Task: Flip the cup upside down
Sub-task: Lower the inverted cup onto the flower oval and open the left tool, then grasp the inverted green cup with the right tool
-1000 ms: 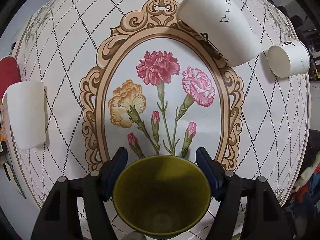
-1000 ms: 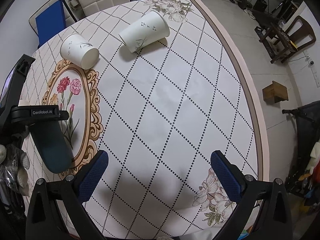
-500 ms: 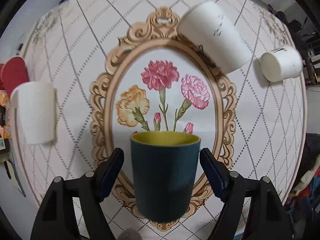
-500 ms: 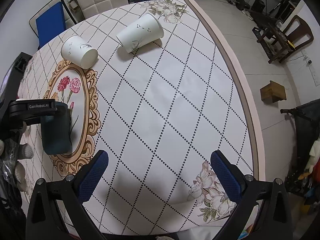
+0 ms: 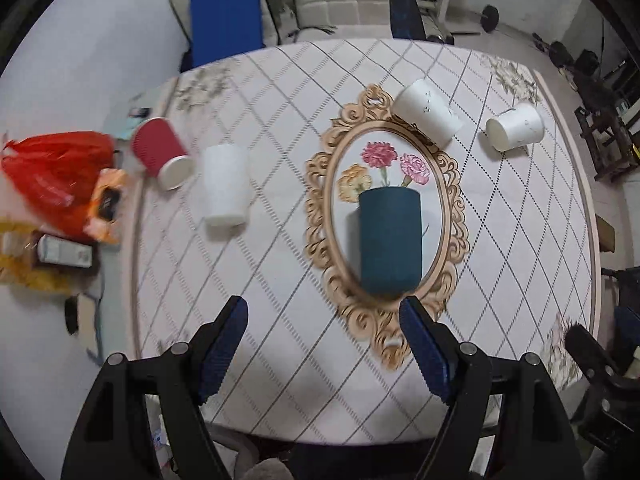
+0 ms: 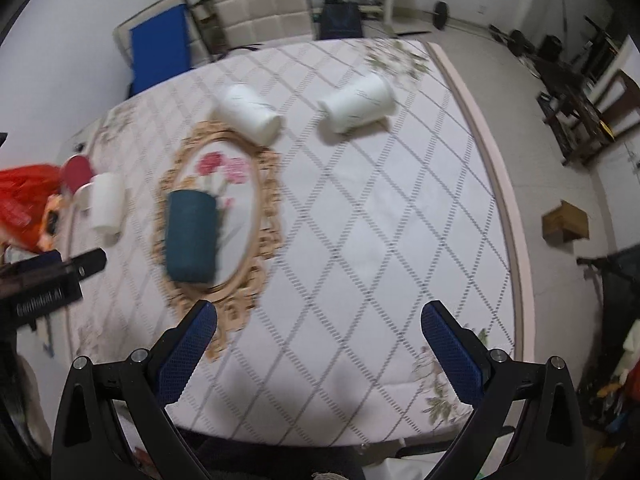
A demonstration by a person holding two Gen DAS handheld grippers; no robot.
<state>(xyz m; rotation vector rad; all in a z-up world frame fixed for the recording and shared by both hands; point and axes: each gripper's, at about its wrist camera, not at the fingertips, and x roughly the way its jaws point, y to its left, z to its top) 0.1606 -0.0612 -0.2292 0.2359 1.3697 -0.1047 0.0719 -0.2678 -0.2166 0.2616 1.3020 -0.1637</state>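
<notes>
The dark teal cup (image 5: pixel 390 240) stands on the oval flower picture of the tablecloth (image 5: pixel 280 280), its flat closed end up; no yellow inside shows. It also shows, blurred, in the right wrist view (image 6: pixel 192 236). My left gripper (image 5: pixel 324 344) is open and empty, pulled back toward the table's near edge, apart from the cup. My right gripper (image 6: pixel 318 348) is open and empty above the near right part of the table.
Two white cups lie on their sides at the far right (image 5: pixel 428 114) (image 5: pixel 516 126). A white cup (image 5: pixel 224 188) and a red cup (image 5: pixel 160 152) lie at the left. A red bag (image 5: pixel 56 176) and clutter sit off the left edge. Chairs stand behind the table.
The left gripper has let go of the teal cup, which it had turned and held, and has drawn back and up. The right gripper has also drawn back; both views now show more of the room.
</notes>
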